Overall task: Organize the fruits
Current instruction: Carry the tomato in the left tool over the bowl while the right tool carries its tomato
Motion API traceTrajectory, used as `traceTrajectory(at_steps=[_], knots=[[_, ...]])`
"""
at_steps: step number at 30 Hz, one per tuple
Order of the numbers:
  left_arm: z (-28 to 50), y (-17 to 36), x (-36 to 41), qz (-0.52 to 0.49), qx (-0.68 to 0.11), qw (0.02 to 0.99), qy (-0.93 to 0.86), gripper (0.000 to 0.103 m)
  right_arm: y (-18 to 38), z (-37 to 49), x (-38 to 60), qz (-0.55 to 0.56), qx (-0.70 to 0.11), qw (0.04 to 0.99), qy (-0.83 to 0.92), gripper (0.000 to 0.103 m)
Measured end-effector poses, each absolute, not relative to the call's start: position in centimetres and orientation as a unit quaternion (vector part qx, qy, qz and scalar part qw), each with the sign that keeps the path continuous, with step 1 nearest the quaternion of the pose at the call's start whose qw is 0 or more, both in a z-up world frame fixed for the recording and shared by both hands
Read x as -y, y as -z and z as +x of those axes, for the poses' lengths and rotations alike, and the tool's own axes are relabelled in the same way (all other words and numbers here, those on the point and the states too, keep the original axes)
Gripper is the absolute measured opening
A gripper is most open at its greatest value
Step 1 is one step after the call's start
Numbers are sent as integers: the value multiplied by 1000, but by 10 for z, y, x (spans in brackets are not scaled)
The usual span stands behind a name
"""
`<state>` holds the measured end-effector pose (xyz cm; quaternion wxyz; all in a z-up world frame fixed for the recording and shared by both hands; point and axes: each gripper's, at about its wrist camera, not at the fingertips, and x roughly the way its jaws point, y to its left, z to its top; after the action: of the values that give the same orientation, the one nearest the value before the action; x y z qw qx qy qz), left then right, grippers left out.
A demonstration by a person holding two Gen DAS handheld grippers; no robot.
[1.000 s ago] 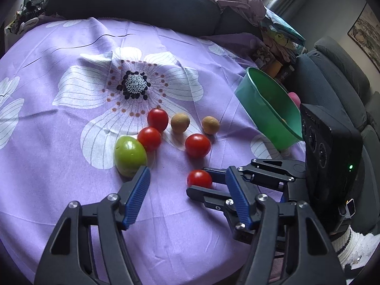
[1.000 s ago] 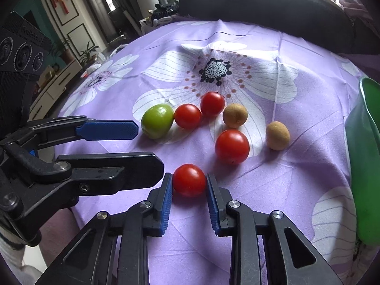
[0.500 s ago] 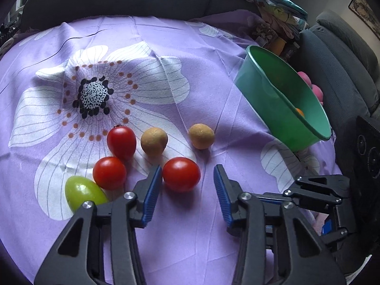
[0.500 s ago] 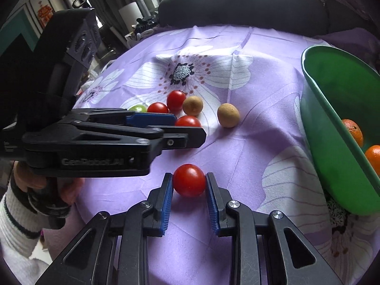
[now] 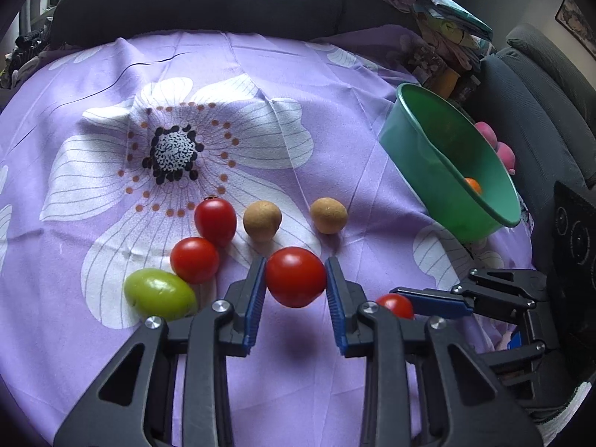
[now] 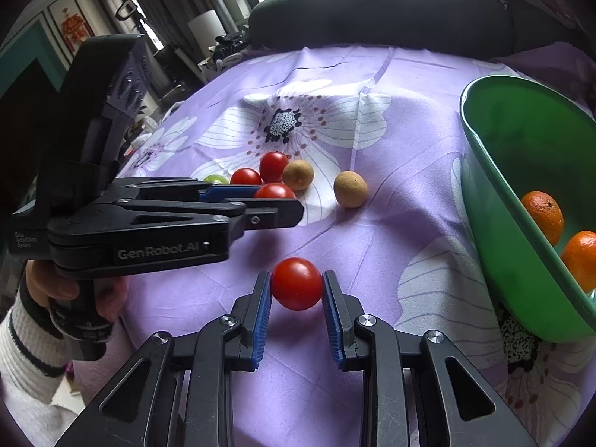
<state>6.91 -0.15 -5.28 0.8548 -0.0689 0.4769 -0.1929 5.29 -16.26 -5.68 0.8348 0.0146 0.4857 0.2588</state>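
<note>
My left gripper (image 5: 296,277) is shut on a red tomato (image 5: 295,276) and holds it just above the purple flowered cloth (image 5: 260,85). My right gripper (image 6: 296,284) is shut on a smaller red tomato (image 6: 296,283), lifted off the cloth; it also shows in the left wrist view (image 5: 395,304). On the cloth lie two more red tomatoes (image 5: 215,216) (image 5: 194,259), a green tomato (image 5: 160,293) and two brown round fruits (image 5: 262,220) (image 5: 328,215). A green bowl (image 6: 495,201) at the right holds oranges (image 6: 542,213).
A dark sofa back (image 5: 201,0) runs along the far side. Clutter and a grey armchair (image 5: 540,85) stand at the right beyond the bowl. Pink things (image 5: 501,147) lie behind the bowl. The left gripper's body (image 6: 123,219) crosses the right wrist view.
My left gripper moved forward and right, then closed on the red tomato and raised it. My right gripper lifted its small tomato and carried it toward the green bowl.
</note>
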Motion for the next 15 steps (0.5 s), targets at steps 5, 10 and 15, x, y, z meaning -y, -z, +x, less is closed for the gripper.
traceTrajectory(at_steps=[5, 10, 15], knots=[[47, 39, -14, -88, -467, 860, 185, 31, 54, 51, 162, 20, -482, 837, -257, 29], [24, 28, -21, -89, -458, 868, 169, 31, 43, 44, 162, 22, -467, 843, -264, 29], [7, 16, -27, -95, -451, 874, 154, 31, 30, 35, 161, 25, -452, 848, -276, 29]])
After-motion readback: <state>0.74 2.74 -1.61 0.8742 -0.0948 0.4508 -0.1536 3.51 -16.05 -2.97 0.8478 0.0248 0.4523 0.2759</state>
